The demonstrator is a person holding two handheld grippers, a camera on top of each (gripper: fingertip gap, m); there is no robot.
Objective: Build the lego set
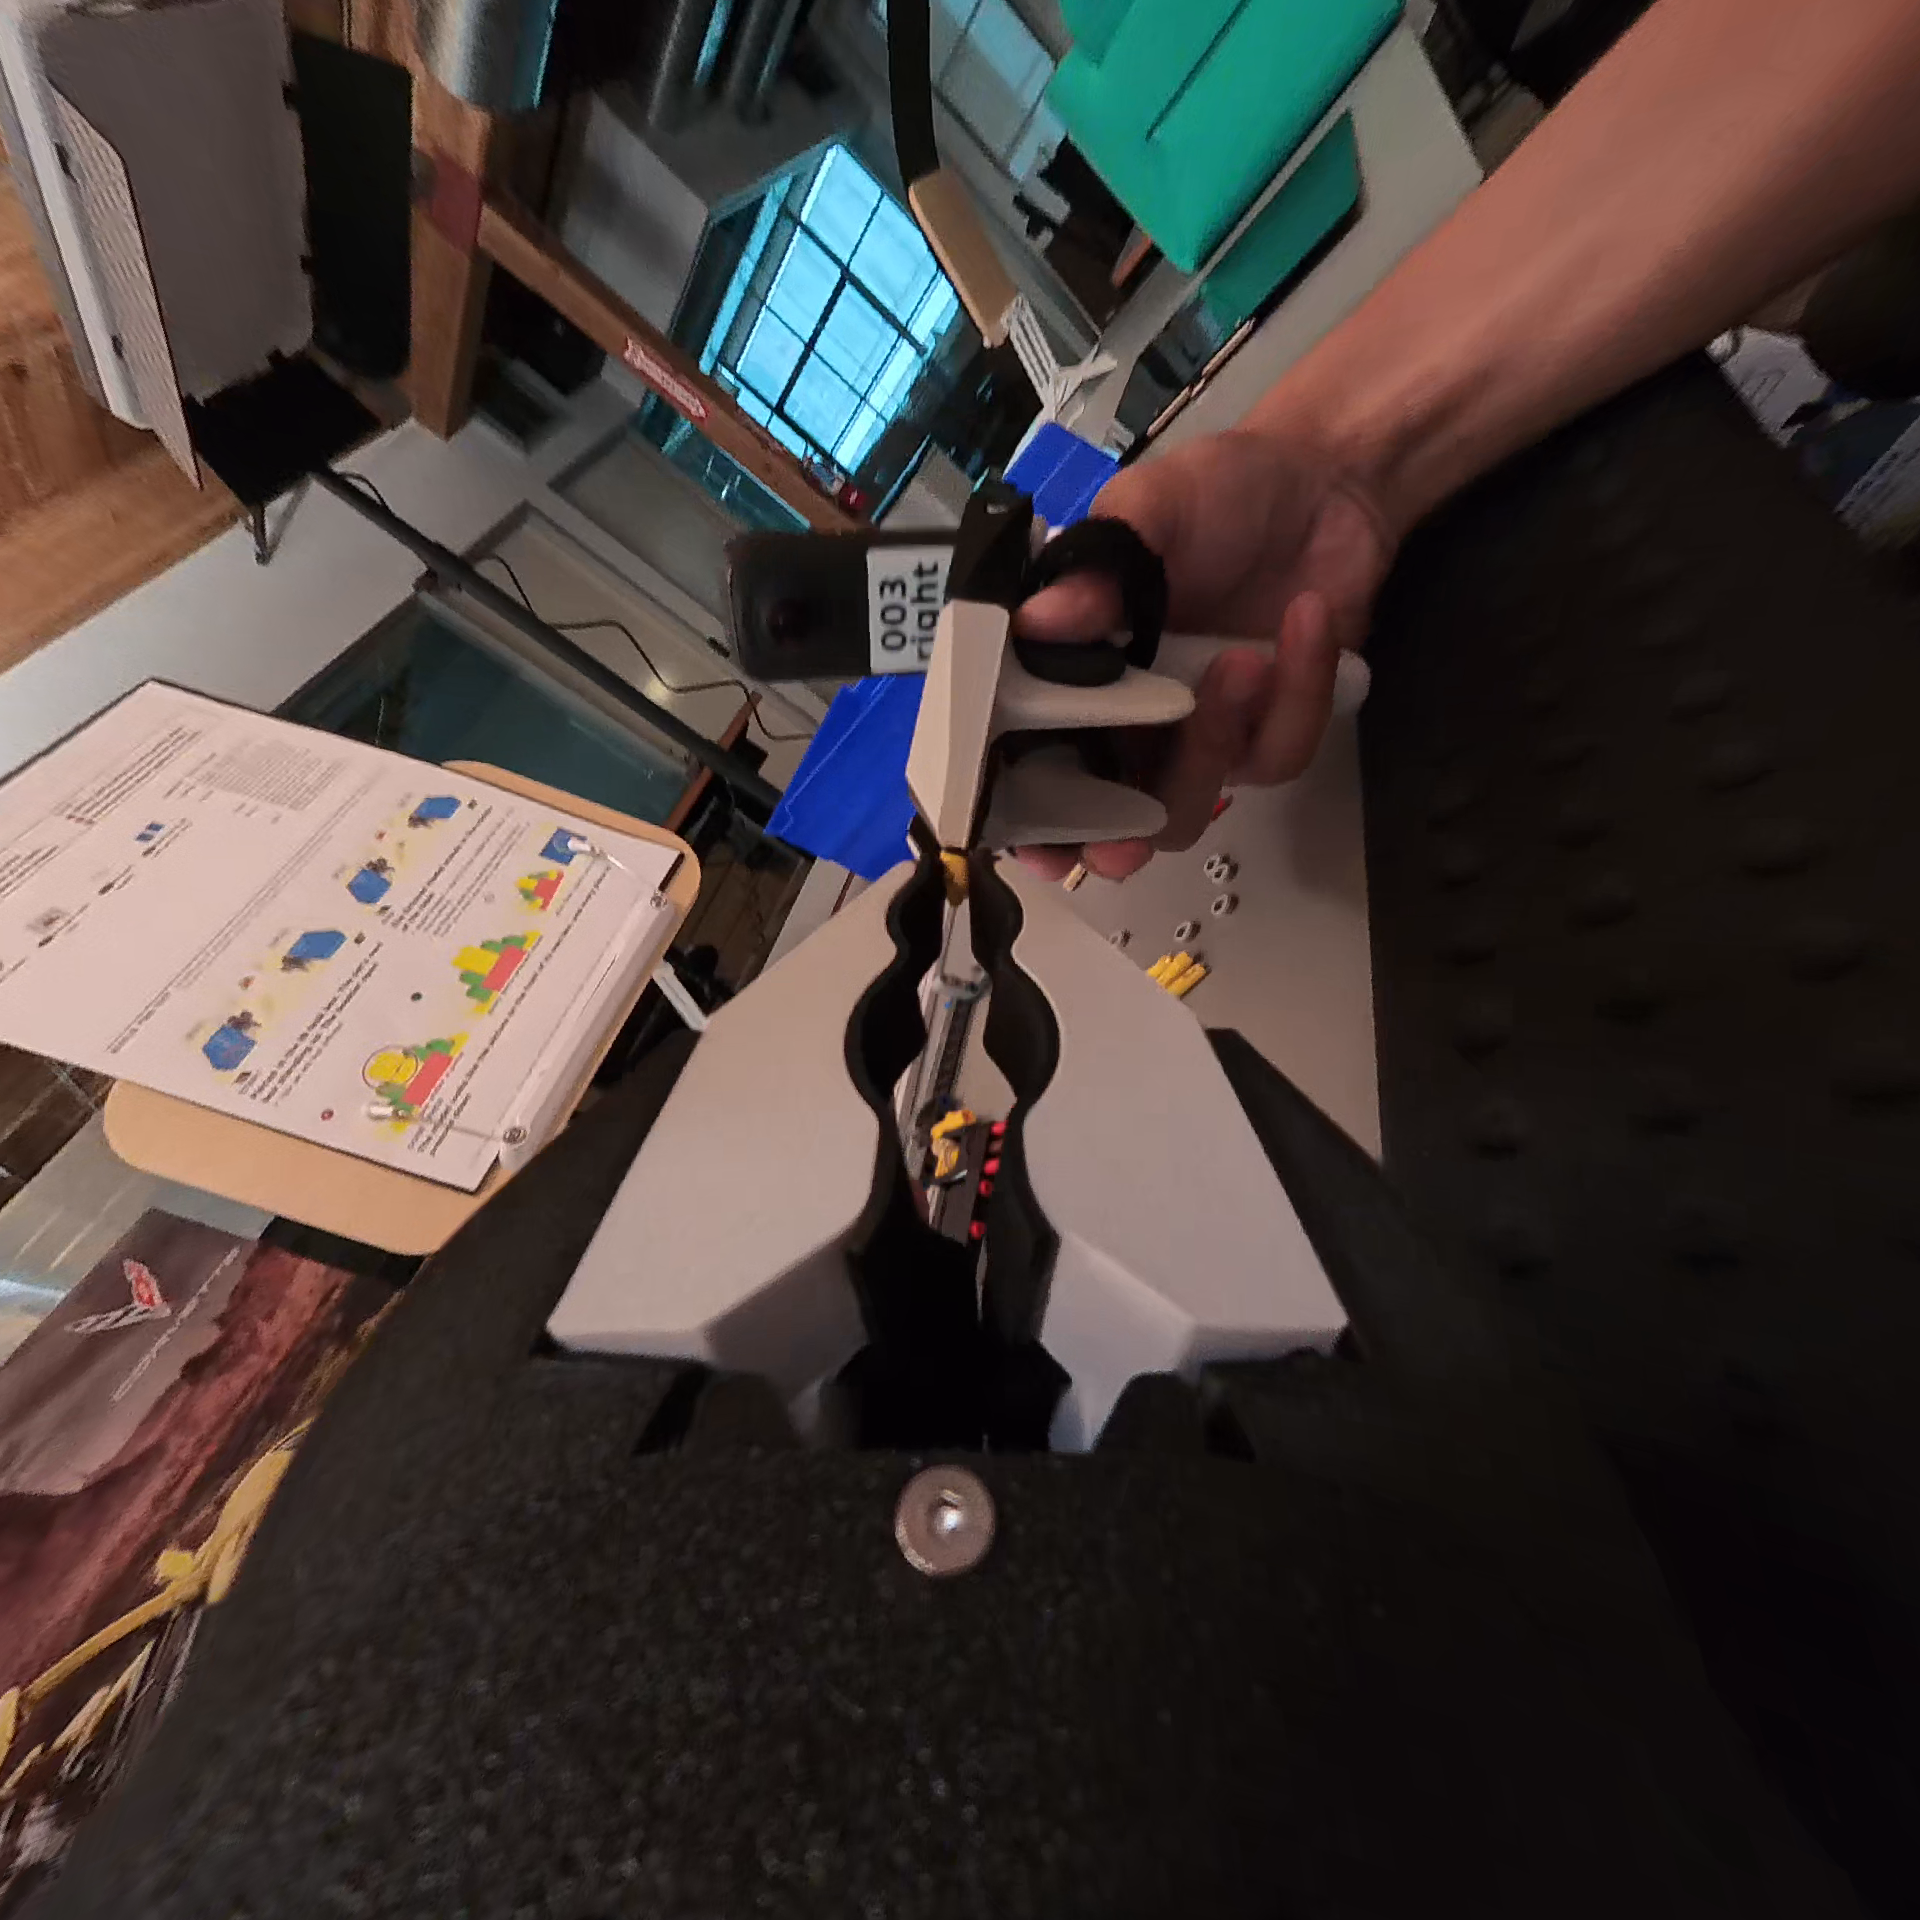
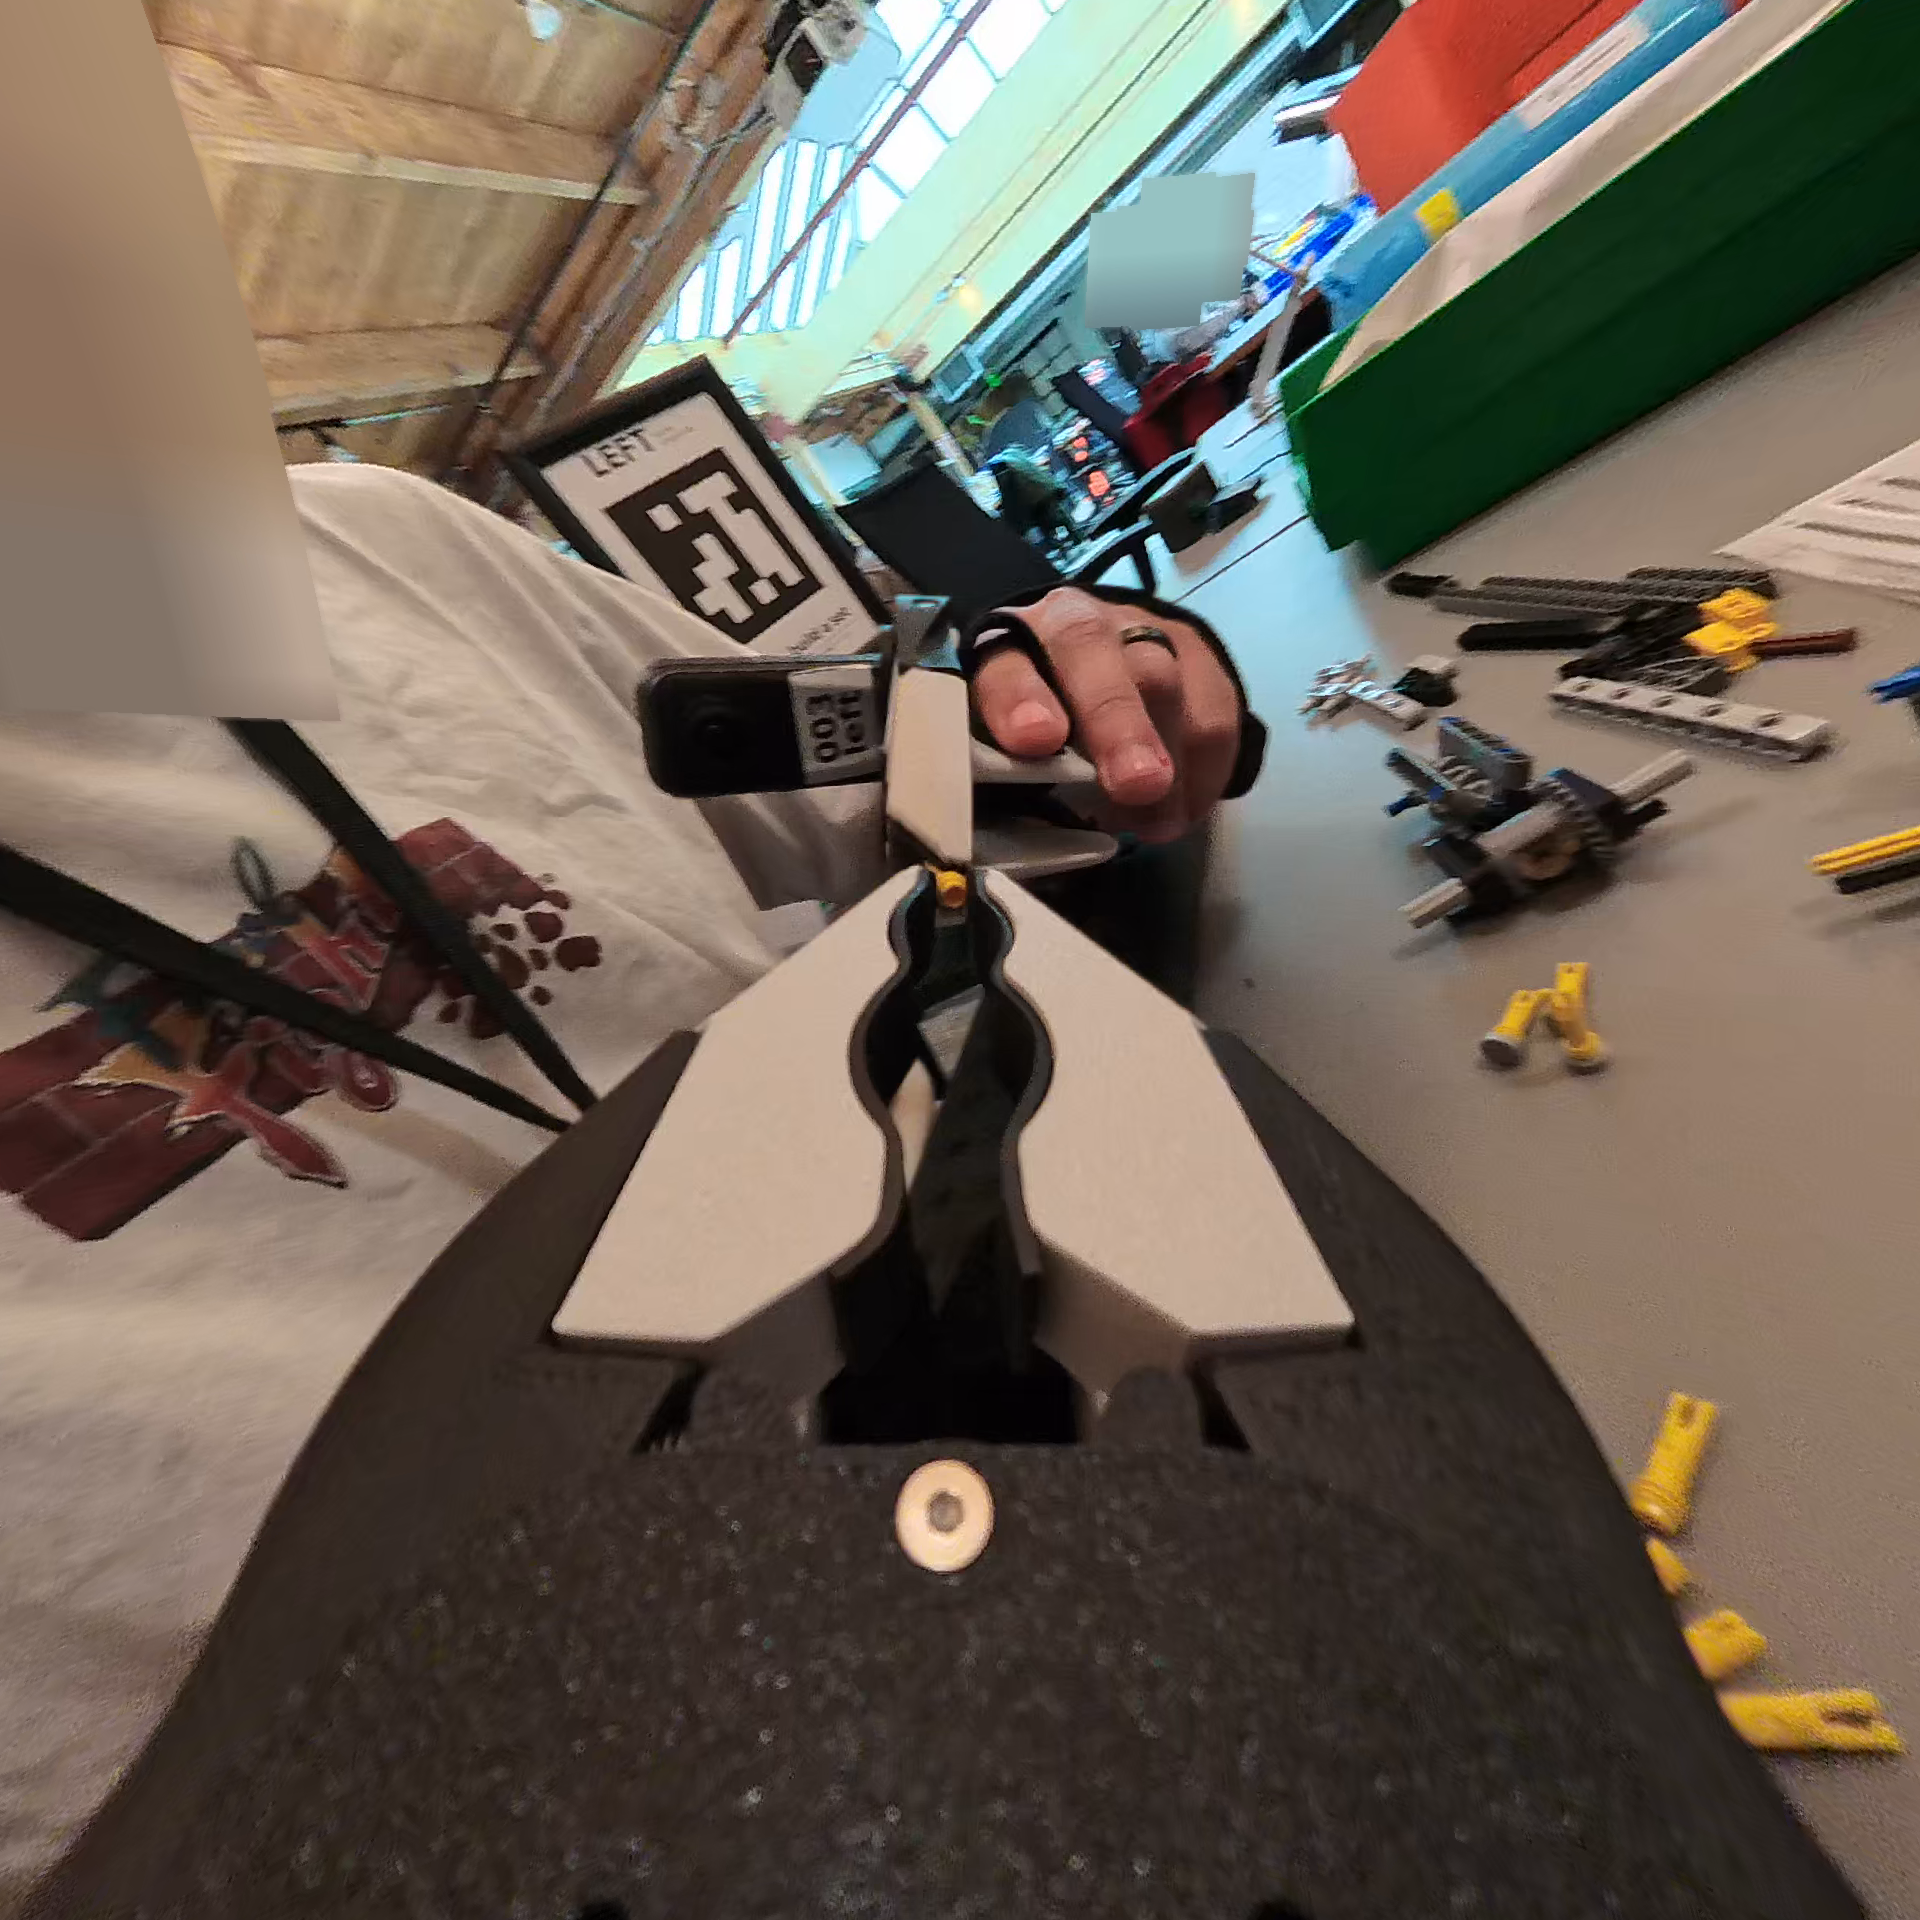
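left gripper (image 1: 951, 894): fingers nearly closed, tips pinching a small yellow pin (image 1: 954, 871) at 12 o'clock of its own view. Gap behind the tips is narrow and wavy.
right gripper (image 2: 948, 891): fingers also narrow, tips meeting on the same yellow pin (image 2: 949, 884). Both grippers nose to nose, each touching the pin; can't tell which one carries the load.
pin detail: only a yellow stub shows, rest hidden btw the finger tips. Shape and length not readable.
right hand (image 1: 1236, 665): wraps the right gripper handle at 1 o'clock in left wrist view, black strap over fingers; forearm cut off by frame edge.
left hand (image 2: 1122, 707): on left gripper handle, 12-1 o'clock in right wrist view, ring on one finger, wrist hidden behind gripper body.
lego build (image 2: 1527, 821): dark blue/black/grey gear assy lying on grey surface (image 2: 1455, 1195), 2 o'clock, well apart from both grippers.
loose parts: yellow connectors (image 2: 1548, 1023) at 3 o'clock, more yellow bits (image 2: 1673, 1475) at 4 o'clock, partly blurred; black and grey beams (image 2: 1662, 665) at 2 o'clock.
through left finger gap: grey beam w/ yellow and red bits (image 1: 951, 1132), mostly hidden, can't ID.
instruction sheet (image 1: 312, 935): on a clipboard at 9 o'clock in left wrist view, left edge cut off.
green box (image 2: 1610, 332): 1-2 o'clock, cropped by frame.
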